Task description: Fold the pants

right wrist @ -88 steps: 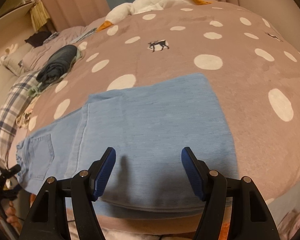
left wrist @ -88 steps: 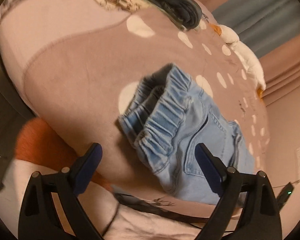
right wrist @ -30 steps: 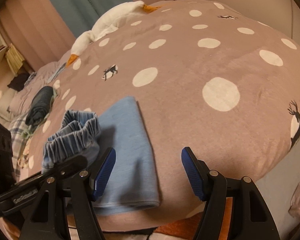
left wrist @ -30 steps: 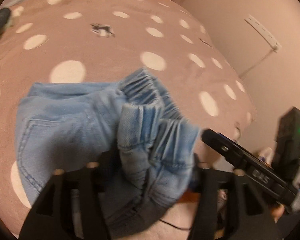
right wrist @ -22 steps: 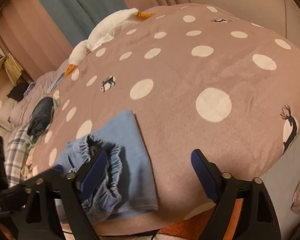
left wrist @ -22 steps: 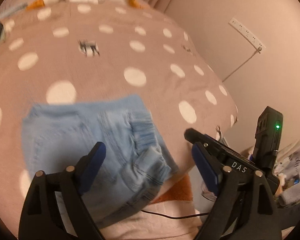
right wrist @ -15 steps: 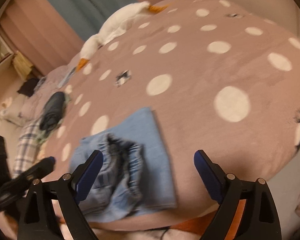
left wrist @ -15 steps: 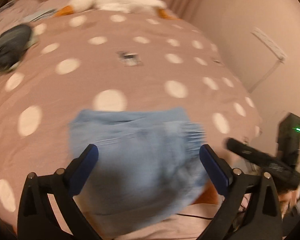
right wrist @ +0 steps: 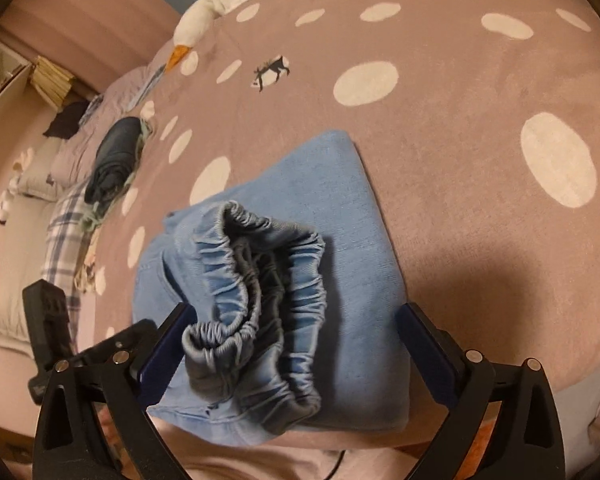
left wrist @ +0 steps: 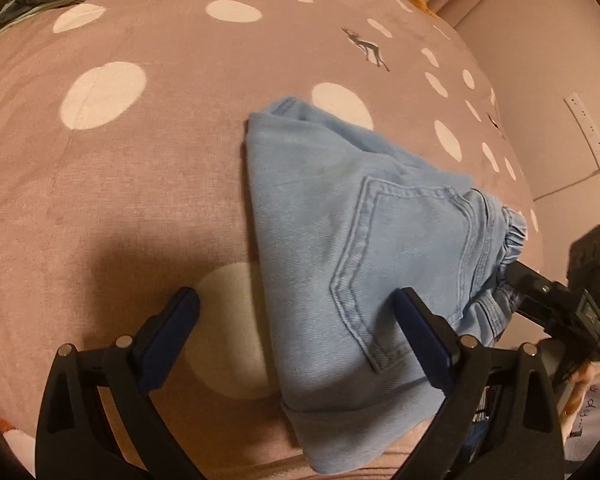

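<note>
My hand-held grippers, left (left wrist: 296, 332) and right (right wrist: 292, 348), just opened and empty, hover over the pants (right wrist: 300, 280) folded on the bed (right wrist: 460, 140), waistband at six o'clock.

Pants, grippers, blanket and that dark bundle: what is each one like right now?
pants: folded into a bundle on the bed, elastic waistband bunched on top, not flat.
left gripper: open, jaws just widened then eased in a little, holding nothing.
right gripper: open, jaws just widened, around the waistband without pressing it.
spotted blanket: spread over the bed.
dark clothes: rolled up, lying far off.
</note>
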Motion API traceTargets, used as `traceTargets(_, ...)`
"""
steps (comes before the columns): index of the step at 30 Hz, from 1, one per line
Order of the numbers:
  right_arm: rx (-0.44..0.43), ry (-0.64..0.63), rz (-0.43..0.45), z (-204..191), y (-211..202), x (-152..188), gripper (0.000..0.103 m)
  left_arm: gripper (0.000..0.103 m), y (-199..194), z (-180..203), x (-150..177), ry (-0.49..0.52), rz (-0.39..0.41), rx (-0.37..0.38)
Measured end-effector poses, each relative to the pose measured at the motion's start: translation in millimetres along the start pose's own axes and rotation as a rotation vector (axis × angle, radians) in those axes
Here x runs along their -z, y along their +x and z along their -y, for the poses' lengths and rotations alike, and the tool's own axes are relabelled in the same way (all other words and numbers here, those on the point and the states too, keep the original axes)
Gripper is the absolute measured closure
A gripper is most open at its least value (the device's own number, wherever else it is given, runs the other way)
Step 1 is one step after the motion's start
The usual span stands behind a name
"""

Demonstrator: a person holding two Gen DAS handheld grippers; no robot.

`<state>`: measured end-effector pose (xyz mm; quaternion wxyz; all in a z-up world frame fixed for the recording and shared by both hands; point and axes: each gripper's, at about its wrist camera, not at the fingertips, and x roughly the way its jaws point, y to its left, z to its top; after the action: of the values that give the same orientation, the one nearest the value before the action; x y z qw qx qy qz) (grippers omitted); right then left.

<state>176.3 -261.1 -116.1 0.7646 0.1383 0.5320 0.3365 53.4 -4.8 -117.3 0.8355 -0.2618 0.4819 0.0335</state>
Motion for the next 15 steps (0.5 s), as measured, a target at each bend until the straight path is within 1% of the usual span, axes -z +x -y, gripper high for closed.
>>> traceTargets(2,0.001,0.002,-0.011,5.3,2.5,-0.8,0.003,0.012,1.2,2.4,0.4,0.011,0.002,0.024)
traceTargets(3,0.007,0.002,-0.021,7.7,4.1,-1.0,0.003,0.016,2.0,4.2,0.2,0.016,0.002,0.041)
traceTargets(4,-0.005,0.003,-0.033,10.1,7.1,-0.9,0.003,0.024,3.9,3.7,0.3,0.018,-0.001,0.069)
traceTargets(5,-0.02,0.0,-0.027,12.0,7.3,-1.0,0.003,0.028,5.7,3.8,-0.5,0.015,-0.007,0.097)
traceTargets(6,-0.032,-0.006,-0.018,12.4,7.3,-1.4,0.003,0.037,9.1,3.5,-0.7,0.002,-0.02,0.155)
traceTargets(7,-0.045,-0.015,-0.015,11.9,8.1,-2.0,0.002,0.037,12.8,1.6,-0.3,-0.015,-0.028,0.195)
traceTargets(8,-0.057,-0.021,-0.011,12.1,9.1,-2.8,0.002,0.038,15.5,0.8,-1.6,-0.029,-0.027,0.211)
traceTargets(10,-0.077,-0.023,-0.009,12.7,10.1,-4.1,0.004,0.045,16.8,0.6,-3.7,-0.042,-0.027,0.236)
traceTargets(11,-0.076,-0.029,-0.007,11.3,9.3,-4.3,0.007,0.049,18.0,0.5,-4.4,-0.046,-0.033,0.25)
traceTargets(13,-0.101,-0.021,-0.011,10.7,7.1,-2.4,0.028,0.056,17.5,2.9,-4.7,-0.046,-0.037,0.251)
traceTargets(14,-0.117,-0.007,-0.013,10.2,6.1,-0.4,0.034,0.057,14.3,5.7,-3.2,-0.032,-0.032,0.244)
traceTargets(15,-0.124,-0.003,-0.011,8.7,6.1,1.0,0.046,0.06,10.8,9.9,-2.1,-0.013,-0.018,0.235)
